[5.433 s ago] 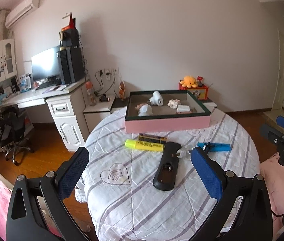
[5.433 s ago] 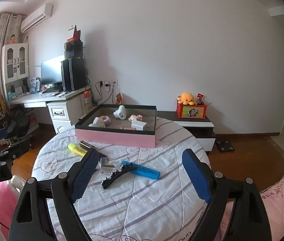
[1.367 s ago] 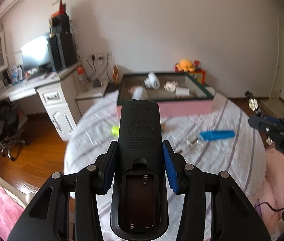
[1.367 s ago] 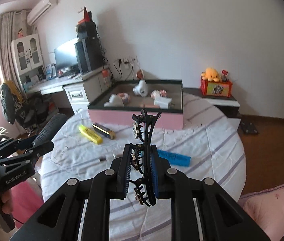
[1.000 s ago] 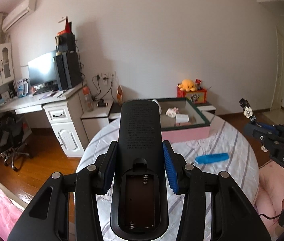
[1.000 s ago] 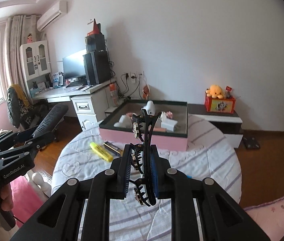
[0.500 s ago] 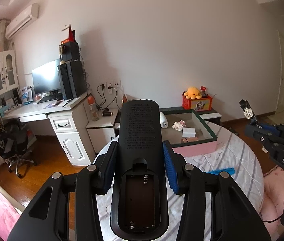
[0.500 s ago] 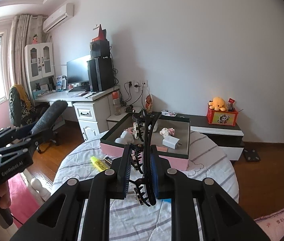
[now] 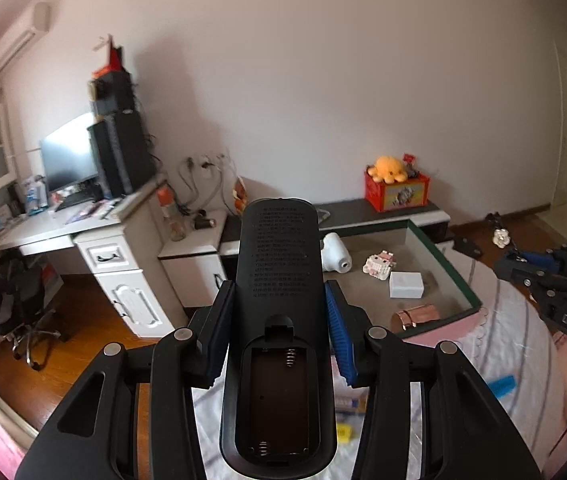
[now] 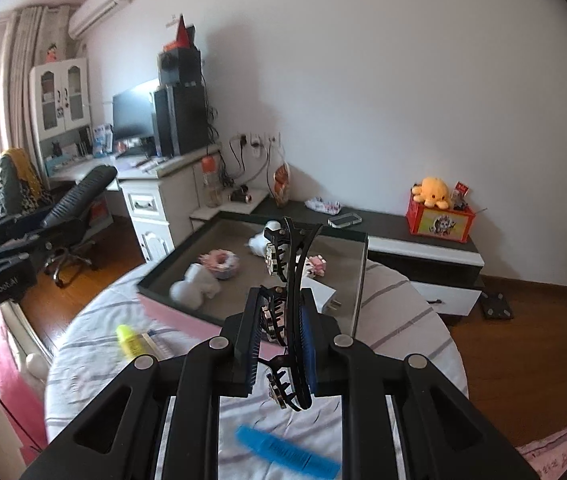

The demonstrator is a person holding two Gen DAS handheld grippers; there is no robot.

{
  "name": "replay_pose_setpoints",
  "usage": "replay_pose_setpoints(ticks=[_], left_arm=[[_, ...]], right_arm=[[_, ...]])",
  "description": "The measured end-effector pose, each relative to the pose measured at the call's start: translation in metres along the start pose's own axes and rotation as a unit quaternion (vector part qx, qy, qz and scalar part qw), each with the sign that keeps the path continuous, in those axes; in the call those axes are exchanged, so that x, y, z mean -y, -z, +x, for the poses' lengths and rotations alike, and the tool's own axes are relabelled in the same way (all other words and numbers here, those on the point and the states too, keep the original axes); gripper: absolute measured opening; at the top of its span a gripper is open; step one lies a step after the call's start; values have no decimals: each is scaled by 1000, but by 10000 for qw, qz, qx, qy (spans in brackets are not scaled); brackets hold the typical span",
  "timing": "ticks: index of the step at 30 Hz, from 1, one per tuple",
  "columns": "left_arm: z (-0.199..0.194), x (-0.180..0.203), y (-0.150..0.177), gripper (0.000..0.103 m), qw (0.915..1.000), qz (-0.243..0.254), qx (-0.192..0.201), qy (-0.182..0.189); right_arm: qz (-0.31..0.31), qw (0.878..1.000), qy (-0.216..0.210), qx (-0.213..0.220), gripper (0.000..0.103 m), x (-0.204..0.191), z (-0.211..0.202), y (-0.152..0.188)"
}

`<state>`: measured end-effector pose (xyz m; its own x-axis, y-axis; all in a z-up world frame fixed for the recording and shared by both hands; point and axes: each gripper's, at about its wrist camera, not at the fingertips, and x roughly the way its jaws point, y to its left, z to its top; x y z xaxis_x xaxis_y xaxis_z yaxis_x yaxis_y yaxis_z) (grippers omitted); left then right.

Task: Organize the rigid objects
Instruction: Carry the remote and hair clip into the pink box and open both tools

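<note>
While the left gripper (image 9: 279,316) clamps a ribbed remote (image 9: 277,280), the right gripper (image 10: 281,340) pinches a toothed, perhaps plastic hair clip (image 10: 289,280).

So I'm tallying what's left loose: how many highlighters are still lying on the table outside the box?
2: a yellow highlighter on the cloth near the box's pink front wall, and a blue highlighter nearer the camera, below the right gripper. The grippers may hide others.

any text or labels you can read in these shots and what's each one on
"DAS": on the right gripper body, cut off by the frame edge.
"GenRobot.AI": on the left gripper body, slightly blurred.
Printed block on the back of the remote: too small to read.
Print on the blue highlighter: blurred.
</note>
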<state>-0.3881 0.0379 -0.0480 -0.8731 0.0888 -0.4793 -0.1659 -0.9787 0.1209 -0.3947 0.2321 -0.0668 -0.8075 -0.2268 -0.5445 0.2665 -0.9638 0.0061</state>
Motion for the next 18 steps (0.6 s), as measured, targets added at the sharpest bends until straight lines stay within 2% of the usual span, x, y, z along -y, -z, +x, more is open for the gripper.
replay_pose_setpoints(ticks=[7,13,16,18], left_arm=[[78,12,-15,44,9985,104,-465,287],[137,52,-2,44,9921,399,-1048,559],[151,63,7,44,9905,550,-1163,495],[160,67,13,44,9884,533,-1289,608]], right_arm=[[-17,9982,33,-607,18,24,75,-9],[-27,9940,110,-1088,18,35,118,2],[-67,9919,160,-1258,18,38,130,9],[-102,9908,172,-1342,18,36,135,13]])
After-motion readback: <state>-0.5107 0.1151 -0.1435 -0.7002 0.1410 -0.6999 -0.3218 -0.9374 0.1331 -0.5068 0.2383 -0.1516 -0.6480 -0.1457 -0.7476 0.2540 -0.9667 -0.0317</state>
